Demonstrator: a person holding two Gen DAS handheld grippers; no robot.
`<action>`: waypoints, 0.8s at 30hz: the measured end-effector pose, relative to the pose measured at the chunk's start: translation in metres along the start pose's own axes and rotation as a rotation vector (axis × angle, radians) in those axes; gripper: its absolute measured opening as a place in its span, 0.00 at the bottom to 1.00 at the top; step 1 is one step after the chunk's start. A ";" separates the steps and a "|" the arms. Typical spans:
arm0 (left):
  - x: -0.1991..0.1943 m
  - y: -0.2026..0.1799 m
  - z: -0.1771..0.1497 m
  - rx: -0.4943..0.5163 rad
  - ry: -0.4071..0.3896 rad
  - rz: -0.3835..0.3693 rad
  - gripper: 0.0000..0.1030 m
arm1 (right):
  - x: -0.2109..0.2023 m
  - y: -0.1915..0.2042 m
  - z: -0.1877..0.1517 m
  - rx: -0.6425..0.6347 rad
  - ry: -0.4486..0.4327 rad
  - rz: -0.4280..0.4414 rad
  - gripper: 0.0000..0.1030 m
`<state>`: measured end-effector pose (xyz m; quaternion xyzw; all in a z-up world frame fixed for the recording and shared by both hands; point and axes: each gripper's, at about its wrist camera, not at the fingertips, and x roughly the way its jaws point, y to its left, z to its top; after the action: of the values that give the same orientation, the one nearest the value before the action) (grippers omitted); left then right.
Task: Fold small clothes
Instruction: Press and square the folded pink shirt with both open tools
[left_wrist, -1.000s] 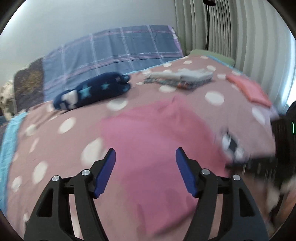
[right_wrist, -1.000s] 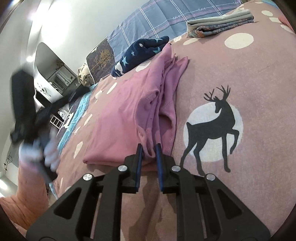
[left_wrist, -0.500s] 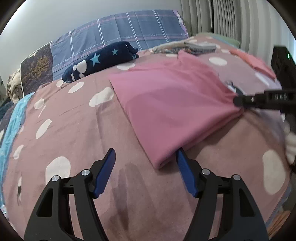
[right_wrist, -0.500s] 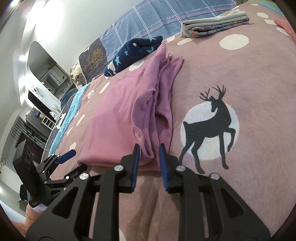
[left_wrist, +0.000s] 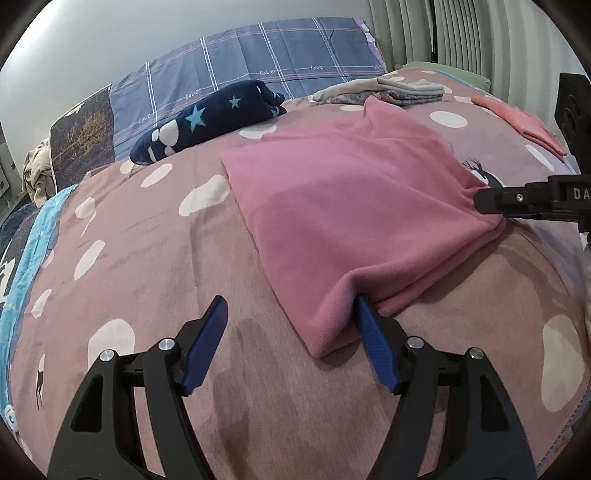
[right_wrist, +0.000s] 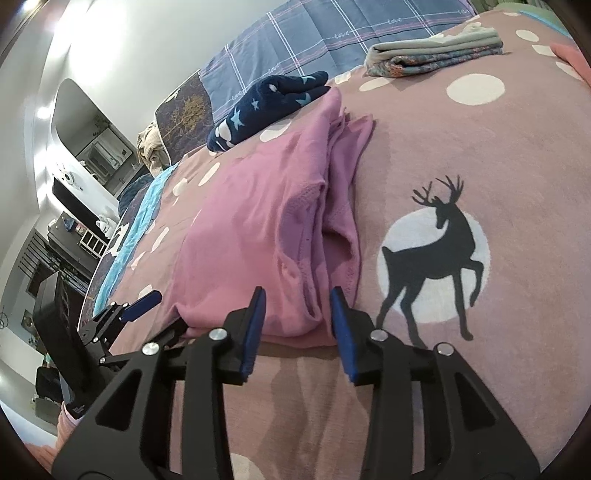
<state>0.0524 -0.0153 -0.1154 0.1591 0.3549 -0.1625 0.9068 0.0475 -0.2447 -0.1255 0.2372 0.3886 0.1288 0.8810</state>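
Soft folded pink knit garment (left_wrist: 343, 206) mid-frame on spotted mauve bedspread (left_wrist: 147, 258). Left gripper (left_wrist: 290, 317) jaws spread around its near corner; right gripper (right_wrist: 297, 308) jaws parted at layered hem.

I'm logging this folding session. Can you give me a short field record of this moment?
surface: spotted blanket with deer print
garment: pink shirt, folded, lying flat
left gripper: open, at the shirt's near corner
right gripper: open, astride the shirt's edge
folded pile: far end of the bed
navy star garment: by the pillow
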 end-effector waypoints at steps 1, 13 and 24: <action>0.000 0.002 -0.001 -0.010 0.001 -0.006 0.69 | 0.002 0.001 0.000 -0.009 0.000 -0.006 0.37; -0.011 0.001 -0.016 -0.002 0.001 -0.049 0.39 | -0.004 -0.012 -0.002 -0.022 0.020 -0.099 0.08; -0.010 0.004 -0.019 -0.025 0.009 -0.076 0.43 | -0.012 0.024 0.040 -0.158 -0.075 0.034 0.16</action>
<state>0.0357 -0.0025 -0.1213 0.1350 0.3667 -0.1917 0.9003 0.0682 -0.2417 -0.0820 0.1782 0.3399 0.1652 0.9085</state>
